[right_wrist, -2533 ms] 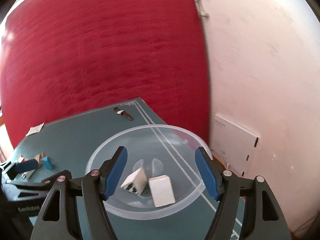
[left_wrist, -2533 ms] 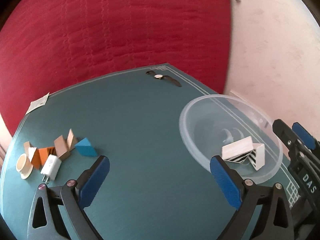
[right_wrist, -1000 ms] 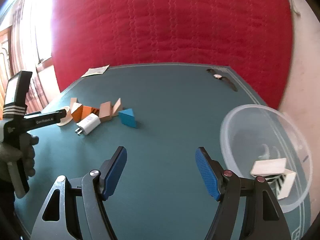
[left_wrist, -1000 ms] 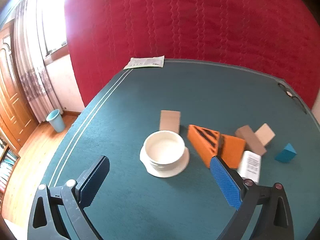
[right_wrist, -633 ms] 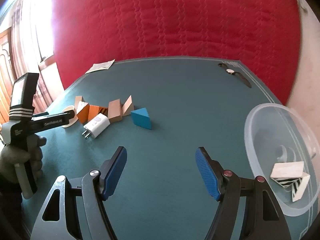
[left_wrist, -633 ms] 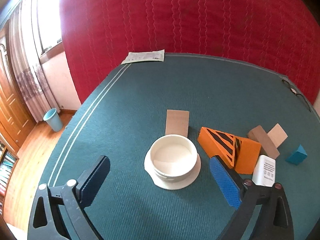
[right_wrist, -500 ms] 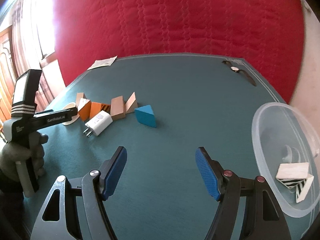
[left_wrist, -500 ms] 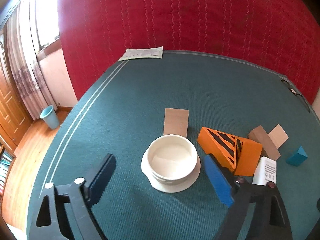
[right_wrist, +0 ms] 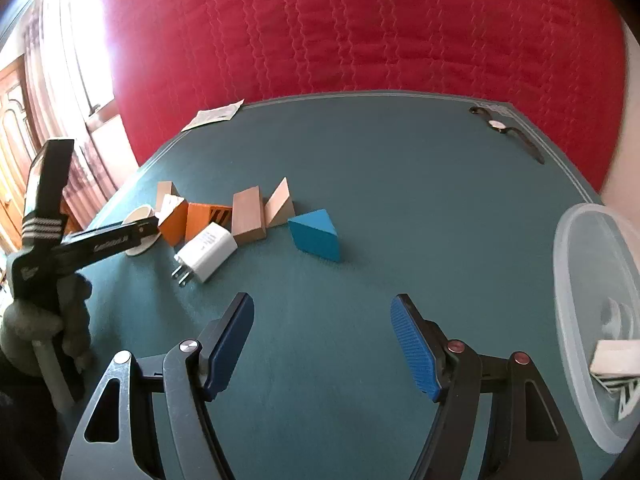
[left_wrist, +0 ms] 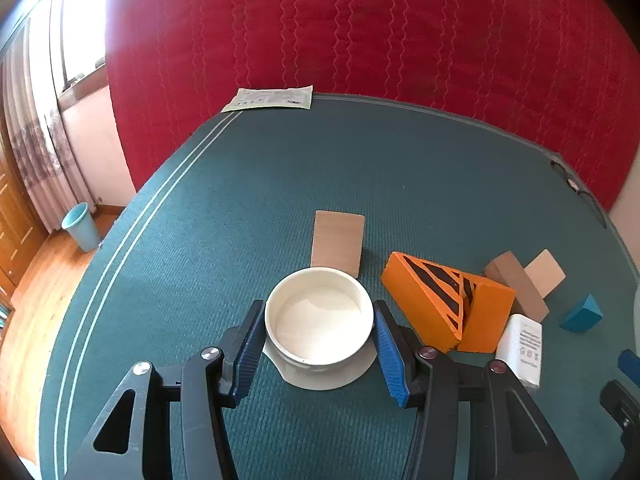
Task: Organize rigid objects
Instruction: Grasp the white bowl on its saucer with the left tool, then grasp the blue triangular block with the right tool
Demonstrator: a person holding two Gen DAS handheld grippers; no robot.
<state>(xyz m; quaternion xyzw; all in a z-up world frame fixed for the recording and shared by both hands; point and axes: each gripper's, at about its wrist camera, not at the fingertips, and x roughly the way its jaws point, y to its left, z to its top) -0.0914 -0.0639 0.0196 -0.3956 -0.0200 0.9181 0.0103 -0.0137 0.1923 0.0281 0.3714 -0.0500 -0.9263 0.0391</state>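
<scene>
– Two, counted inside the clear plastic bowl (right_wrist: 568,240) at the table's right edge: a white block (right_wrist: 614,356) and a striped piece (right_wrist: 624,400) beneath it. Judged the sorting barely begun.

– Agreed. Found everything else out on the green felt table (left_wrist: 360,160), bunched together well apart from the bowl. Noted an orange wedge with black stripes (left_wrist: 424,300) touching a plain orange block (left_wrist: 486,316), then a brown bar (left_wrist: 516,284), a pale wedge (left_wrist: 546,272) and a blue wedge (right_wrist: 316,236).

– Spotted a white plug charger (left_wrist: 522,344) too, glossy and round-cornered, prongs out. Also a flat tan board (left_wrist: 338,242) just behind the cup.

– And the left gripper (left_wrist: 318,312)?

– Had just been closing its jaws. Caught the white cup (left_wrist: 320,328) between the ribbed blue pads, both apparently pressed to its smooth round wall. Saw the cup seated on its saucer (left_wrist: 320,380), not lifted.

– Looked hard and slick, ceramic or plastic; couldn't tell which. Reckoned the blocks matte, painted wood perhaps, sharp-edged.

– Checked the right gripper (right_wrist: 322,320): spread wide above bare felt, nothing between the pads.

– Left aside a wristwatch (right_wrist: 498,124) and a paper sheet (left_wrist: 272,98) at the far edge.
</scene>
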